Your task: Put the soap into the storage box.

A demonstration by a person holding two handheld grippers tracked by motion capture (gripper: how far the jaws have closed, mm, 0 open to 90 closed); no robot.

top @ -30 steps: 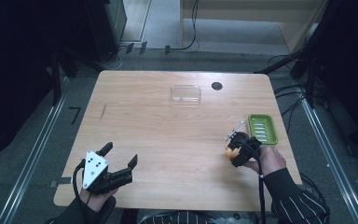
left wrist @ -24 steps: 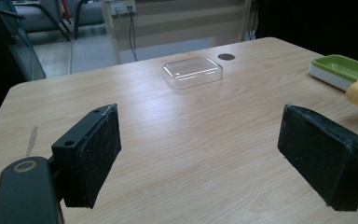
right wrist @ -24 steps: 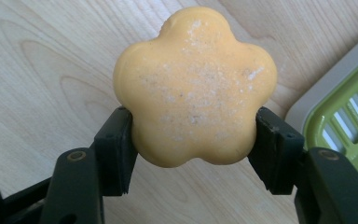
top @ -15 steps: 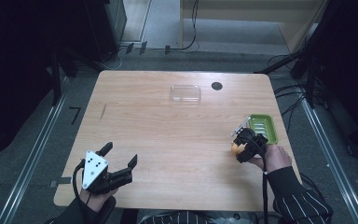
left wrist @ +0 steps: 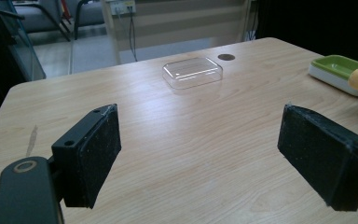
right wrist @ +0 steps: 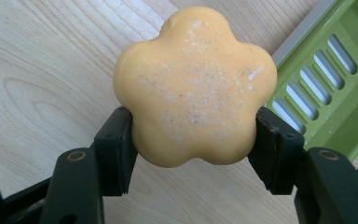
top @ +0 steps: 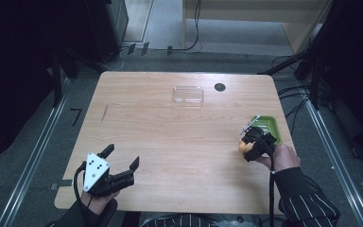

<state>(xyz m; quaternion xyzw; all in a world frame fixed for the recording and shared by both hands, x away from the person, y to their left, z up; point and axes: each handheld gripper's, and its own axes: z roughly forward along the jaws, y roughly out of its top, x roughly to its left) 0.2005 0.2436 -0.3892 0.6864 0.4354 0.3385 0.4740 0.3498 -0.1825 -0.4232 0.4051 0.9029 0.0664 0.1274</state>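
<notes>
The right gripper view shows detail that the high view blurs: the soap [right wrist: 195,86] is a pale orange, flower-shaped bar with five lobes, and the right gripper [right wrist: 195,144] is clamped on it, one black jaw pressing each flank. The slotted floor of the green soap dish [right wrist: 335,88] lies just beside it. In the high view the same bar is a small orange spot [top: 244,147] at the tip of the right gripper [top: 251,143], near the table's right edge and just short of the dish [top: 270,124].

The left gripper view shows the clear plastic lid [left wrist: 192,72] near the far edge of the table [left wrist: 177,154] and a dark round grommet [left wrist: 226,57] behind it.

Compared with one second ago, the right gripper has moved slightly closer to the dish; the grip on the soap is unchanged. The left gripper [top: 121,166] has stayed at the near left corner.

The left gripper rests level over the table, jaws wide apart, nothing between them. The right hand [top: 281,156] holds its gripper angled toward the dish, striped sleeve [top: 302,198] behind.
</notes>
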